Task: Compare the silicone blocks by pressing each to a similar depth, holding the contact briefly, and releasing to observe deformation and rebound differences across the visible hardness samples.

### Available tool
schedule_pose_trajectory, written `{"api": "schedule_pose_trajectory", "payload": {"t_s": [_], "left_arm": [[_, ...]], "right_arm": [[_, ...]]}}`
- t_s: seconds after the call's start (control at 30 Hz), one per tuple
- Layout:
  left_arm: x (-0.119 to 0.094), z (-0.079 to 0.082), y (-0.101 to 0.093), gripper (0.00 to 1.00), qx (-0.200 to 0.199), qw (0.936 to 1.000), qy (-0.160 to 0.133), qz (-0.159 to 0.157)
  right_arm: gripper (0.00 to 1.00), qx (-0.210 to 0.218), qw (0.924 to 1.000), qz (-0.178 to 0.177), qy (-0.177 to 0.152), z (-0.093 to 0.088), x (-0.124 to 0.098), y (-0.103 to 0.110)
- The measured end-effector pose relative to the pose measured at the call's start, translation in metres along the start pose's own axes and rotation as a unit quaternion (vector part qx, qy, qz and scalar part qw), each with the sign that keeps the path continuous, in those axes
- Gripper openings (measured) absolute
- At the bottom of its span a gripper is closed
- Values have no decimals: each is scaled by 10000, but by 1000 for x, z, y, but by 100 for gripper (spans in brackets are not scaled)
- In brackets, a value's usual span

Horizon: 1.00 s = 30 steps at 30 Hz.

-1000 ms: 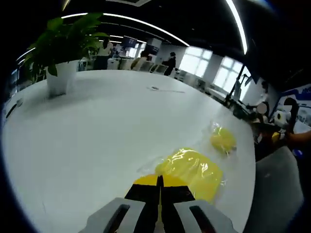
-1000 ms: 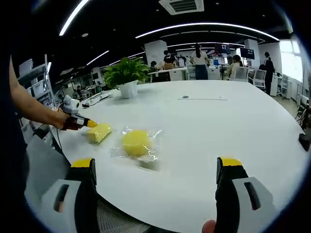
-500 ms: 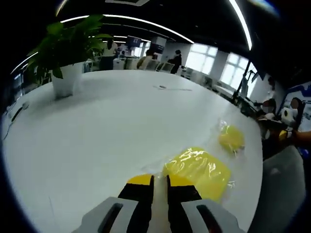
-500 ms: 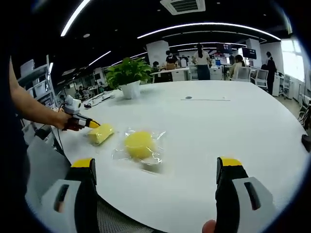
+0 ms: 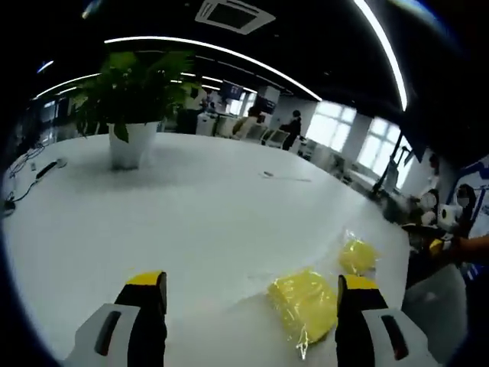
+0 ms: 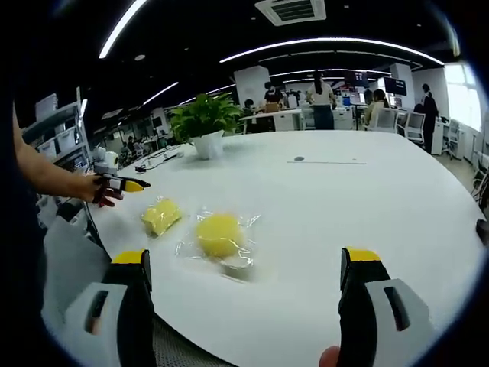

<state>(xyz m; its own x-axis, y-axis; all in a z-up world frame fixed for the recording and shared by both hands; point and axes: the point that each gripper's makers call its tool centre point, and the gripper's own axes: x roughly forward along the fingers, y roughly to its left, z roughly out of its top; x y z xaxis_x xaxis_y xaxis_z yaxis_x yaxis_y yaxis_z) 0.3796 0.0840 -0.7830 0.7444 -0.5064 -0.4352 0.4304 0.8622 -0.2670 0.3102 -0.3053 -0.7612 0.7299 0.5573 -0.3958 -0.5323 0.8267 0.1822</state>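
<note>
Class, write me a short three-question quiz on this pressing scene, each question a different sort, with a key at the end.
1. True or false: the left gripper is touching the block.
2. Which sample lies nearer the plant in the right gripper view? A) the block B) the round sample
3. Fill in: both yellow samples lie on the white ___.

Key
1. False: its jaws stand wide open, off the block.
2. A
3. table

two wrapped blocks (image 6: pixel 161 216) (image 6: pixel 218 234) lie side by side on the table (image 6: pixel 367 191), potted plant (image 6: pixel 203 126) behind.
</note>
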Motion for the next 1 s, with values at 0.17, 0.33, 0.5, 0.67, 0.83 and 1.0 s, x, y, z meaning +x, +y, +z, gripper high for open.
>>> {"api": "schedule_pose_trajectory", "payload": {"t_s": [0.17, 0.33, 0.5, 0.67, 0.83, 1.0], "left_arm": [[-32, 0, -6, 100, 91, 9999, -119, 26], [-58, -2, -8, 100, 435, 9986, -243, 157], [-83, -5, -17, 100, 362, 9981, -475, 137], [-95, -2, -28, 100, 345, 9978, -559, 80], [-96, 0, -35, 100, 412, 9975, -582, -1], [-94, -2, -36, 100, 349, 9977, -581, -21]], "right_arm": [[97, -175, 9997, 137, 54, 6, 6, 2], [97, -375, 9988, 276, 152, 11, 12, 6], [97, -487, 9982, 314, 167, 18, 14, 6], [97, -136, 9977, 432, 500, 11, 13, 9], [97, -325, 9982, 356, 348, 19, 12, 6], [96, -330, 9985, 359, 244, 22, 7, 3]]}}
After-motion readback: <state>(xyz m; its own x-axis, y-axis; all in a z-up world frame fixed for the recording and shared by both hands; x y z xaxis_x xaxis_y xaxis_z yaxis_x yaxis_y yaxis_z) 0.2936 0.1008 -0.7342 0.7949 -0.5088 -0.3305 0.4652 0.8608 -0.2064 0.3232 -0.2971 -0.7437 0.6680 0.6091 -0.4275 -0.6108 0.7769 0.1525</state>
